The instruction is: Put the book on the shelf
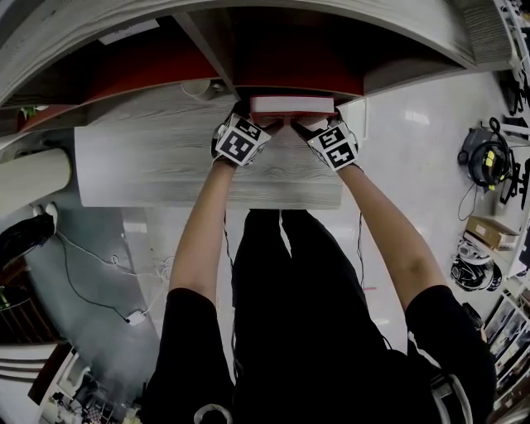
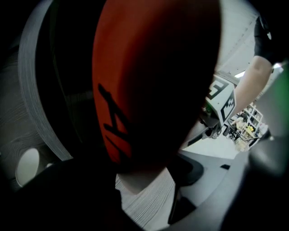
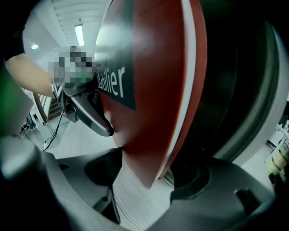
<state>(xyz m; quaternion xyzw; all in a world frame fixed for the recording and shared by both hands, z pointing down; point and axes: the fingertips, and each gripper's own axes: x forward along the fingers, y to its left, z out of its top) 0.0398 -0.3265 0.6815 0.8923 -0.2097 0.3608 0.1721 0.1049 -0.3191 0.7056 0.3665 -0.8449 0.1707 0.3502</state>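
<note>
A red book with white page edges stands at the mouth of the shelf's dark compartment, on the grey wood-grain shelf board. My left gripper is shut on its left side and my right gripper on its right. In the left gripper view the red cover with black lettering fills the space above the left gripper. In the right gripper view the book has its lower corner between the jaws of the right gripper. The book's far end is hidden in shadow.
An upper shelf board overhangs the compartment, with a red back panel to the left. A white round object lies on the shelf left of the book. On the floor are a vacuum cleaner, a cardboard box and cables.
</note>
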